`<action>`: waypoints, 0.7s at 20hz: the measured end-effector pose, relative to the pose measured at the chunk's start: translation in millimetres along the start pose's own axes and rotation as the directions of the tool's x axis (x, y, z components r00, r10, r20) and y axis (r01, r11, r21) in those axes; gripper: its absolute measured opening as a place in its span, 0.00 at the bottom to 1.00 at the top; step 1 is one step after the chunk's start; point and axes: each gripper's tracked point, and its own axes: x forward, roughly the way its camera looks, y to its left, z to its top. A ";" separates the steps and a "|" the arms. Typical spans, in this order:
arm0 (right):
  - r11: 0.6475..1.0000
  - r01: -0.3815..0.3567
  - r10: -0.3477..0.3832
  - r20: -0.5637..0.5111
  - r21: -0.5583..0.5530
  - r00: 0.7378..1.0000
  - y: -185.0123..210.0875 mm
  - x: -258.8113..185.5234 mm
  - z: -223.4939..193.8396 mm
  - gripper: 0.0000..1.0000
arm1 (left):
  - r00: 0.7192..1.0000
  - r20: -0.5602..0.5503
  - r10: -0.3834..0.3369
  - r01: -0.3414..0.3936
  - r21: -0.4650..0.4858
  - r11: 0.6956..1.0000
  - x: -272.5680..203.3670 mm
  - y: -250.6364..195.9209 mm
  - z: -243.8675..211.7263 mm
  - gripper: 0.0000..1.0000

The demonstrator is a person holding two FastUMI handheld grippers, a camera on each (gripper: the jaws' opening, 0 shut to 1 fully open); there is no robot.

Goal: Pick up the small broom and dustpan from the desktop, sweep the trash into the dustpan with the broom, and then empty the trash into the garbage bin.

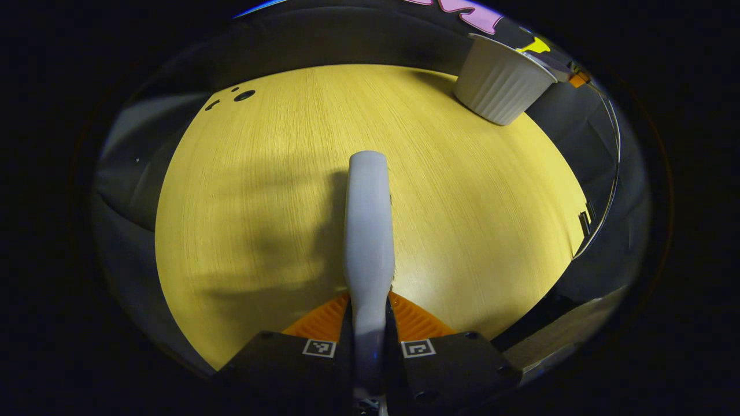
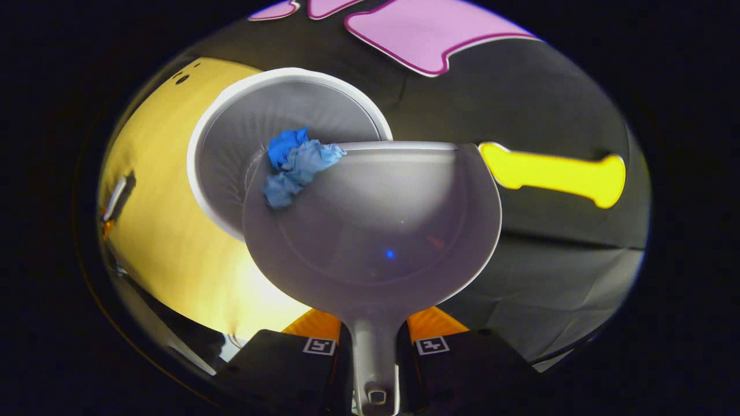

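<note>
In the left gripper view my left gripper (image 1: 368,315) is shut on the pale grey broom (image 1: 367,219), whose body runs straight ahead over the yellow wooden table (image 1: 260,202). The white ribbed garbage bin (image 1: 502,81) stands at the table's far right. In the right gripper view my right gripper (image 2: 374,323) is shut on the handle of the grey dustpan (image 2: 376,231). The pan's front edge reaches over the open garbage bin (image 2: 231,144). Crumpled blue trash (image 2: 295,164) lies at the pan's front left corner, hanging over the bin's inside.
Dark holes (image 1: 243,95) mark the table's far left corner. The table's right edge (image 1: 578,231) drops off to dark floor. In the right gripper view the table (image 2: 156,231) lies left of the bin, with the black booth wall behind.
</note>
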 end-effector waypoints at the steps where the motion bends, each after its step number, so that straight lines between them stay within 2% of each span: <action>1: 0.998 0.030 -0.030 -0.004 -0.047 1.000 -6.0 0.1 -1.2 0.35 | 1.000 -0.001 0.001 -0.001 -0.001 1.000 -1.4 1.5 -1.1 0.27; 3: 0.992 0.061 -0.062 -0.001 -0.110 0.998 -10.7 1.4 -0.1 0.35 | 1.000 0.001 -0.001 0.001 0.000 1.000 -2.7 2.7 -0.6 0.27; 4: 0.992 0.054 -0.055 -0.003 -0.118 0.998 -10.3 3.1 -1.4 0.35 | 1.000 0.001 -0.001 0.001 -0.001 1.000 -2.7 2.0 0.8 0.27; 6: 0.992 0.055 -0.056 -0.001 -0.118 0.998 -11.5 3.2 -0.9 0.35 | 1.000 0.002 -0.002 0.002 0.001 1.000 -3.3 2.2 1.8 0.29; 9: 0.992 0.065 -0.065 0.006 -0.111 0.998 -11.0 1.1 -1.4 0.35 | 1.000 0.003 -0.007 0.007 0.002 1.000 -4.6 0.9 2.7 0.27; 11: 0.995 0.061 -0.060 0.016 -0.083 0.998 -10.6 0.3 -2.1 0.35 | 1.000 0.003 -0.008 0.008 0.000 1.000 -6.1 0.5 3.4 0.29; 14: 0.999 -0.003 -0.001 0.072 0.054 0.997 -7.3 -3.0 -2.4 0.35 | 1.000 0.008 0.001 -0.001 0.004 1.000 -7.9 -1.3 4.1 0.27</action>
